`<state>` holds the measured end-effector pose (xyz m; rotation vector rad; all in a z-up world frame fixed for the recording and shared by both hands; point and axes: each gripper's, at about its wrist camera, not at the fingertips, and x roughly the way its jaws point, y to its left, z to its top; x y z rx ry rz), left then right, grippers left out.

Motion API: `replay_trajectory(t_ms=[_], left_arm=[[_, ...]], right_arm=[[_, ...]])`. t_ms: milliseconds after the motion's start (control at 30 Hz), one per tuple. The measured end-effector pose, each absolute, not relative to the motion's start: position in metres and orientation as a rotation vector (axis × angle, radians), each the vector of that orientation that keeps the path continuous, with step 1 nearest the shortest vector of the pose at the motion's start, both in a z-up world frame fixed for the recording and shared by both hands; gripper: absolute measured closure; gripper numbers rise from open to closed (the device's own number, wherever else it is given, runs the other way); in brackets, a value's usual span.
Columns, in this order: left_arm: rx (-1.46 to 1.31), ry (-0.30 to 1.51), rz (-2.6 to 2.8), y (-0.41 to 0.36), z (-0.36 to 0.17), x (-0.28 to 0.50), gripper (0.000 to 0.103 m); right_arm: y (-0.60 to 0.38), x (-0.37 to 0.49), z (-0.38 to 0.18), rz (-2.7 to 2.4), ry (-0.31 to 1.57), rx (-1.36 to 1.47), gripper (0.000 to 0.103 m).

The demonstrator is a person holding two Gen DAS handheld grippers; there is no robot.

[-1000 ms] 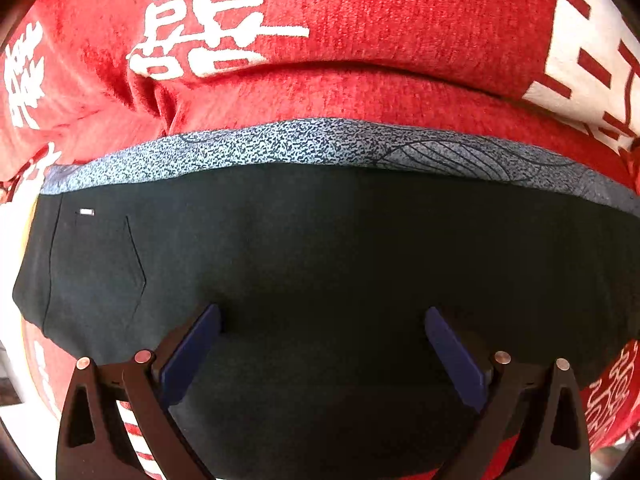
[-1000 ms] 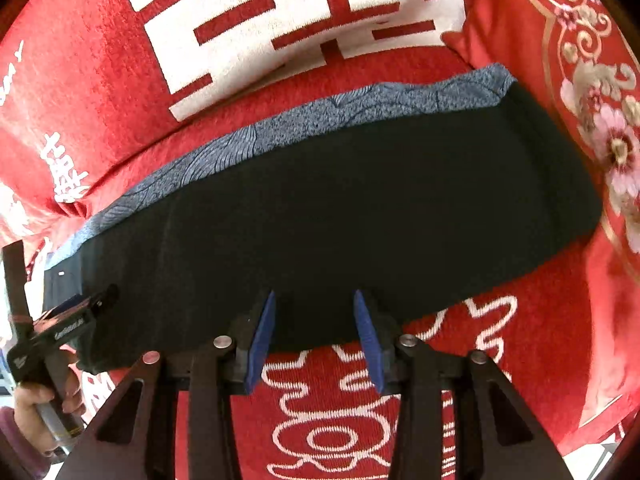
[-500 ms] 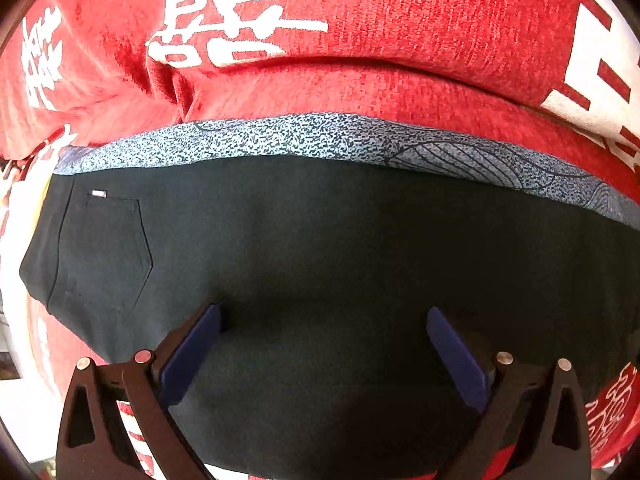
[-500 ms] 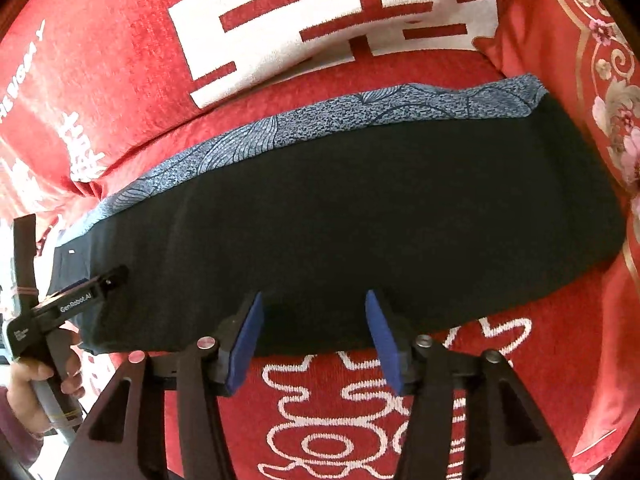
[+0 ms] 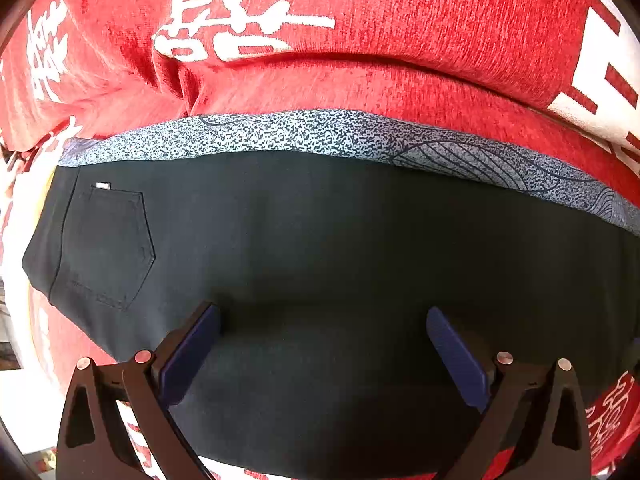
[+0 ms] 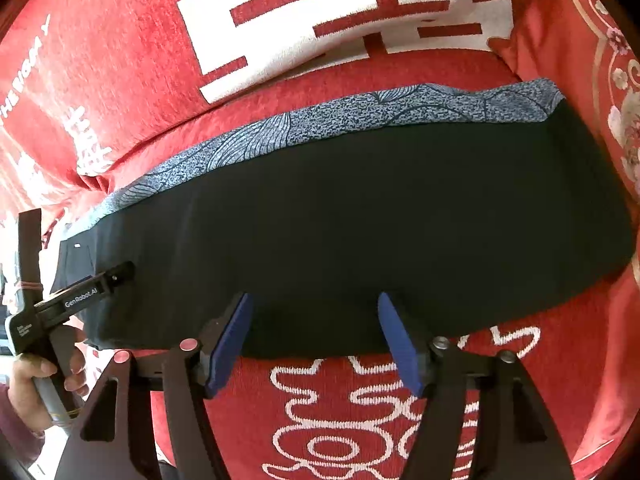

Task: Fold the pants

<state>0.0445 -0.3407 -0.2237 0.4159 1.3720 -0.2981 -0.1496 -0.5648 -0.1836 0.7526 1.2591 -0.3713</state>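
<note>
1. Black pants point(image 6: 360, 232) lie lengthwise, folded, on the red sofa cover point(image 6: 560, 380).
2. My left gripper point(image 5: 320, 344) and right gripper point(image 6: 316, 328) hover spread wide, empty.
3. Next, I judge: pinch one end, fold across.

Black pants point(image 6: 360, 216) lie flat on a red sofa cover point(image 6: 400, 412) (white characters woven in).

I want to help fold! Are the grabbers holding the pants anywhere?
No. Both the left gripper and right gripper have open jaws over the pants; nothing is held.

Black pants point(image 6: 360, 220) on red cover point(image 6: 120, 60)
</note>
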Motion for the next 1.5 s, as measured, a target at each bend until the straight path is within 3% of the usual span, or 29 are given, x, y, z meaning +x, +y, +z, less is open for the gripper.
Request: replay_trajectory(t_ms=[967, 1500], left_arm=[[0.422, 1.368, -0.298, -0.341, -0.223, 0.042, 0.0], [0.504, 1.386, -0.318, -0.358, -0.214, 0.037, 0.0]], right_arm=[[-0.569, -0.157, -0.181, -0.371, 1.213, 0.814, 0.031], [-0.608, -0.216, -0.166, -0.433, 1.027, 1.061, 0.031]])
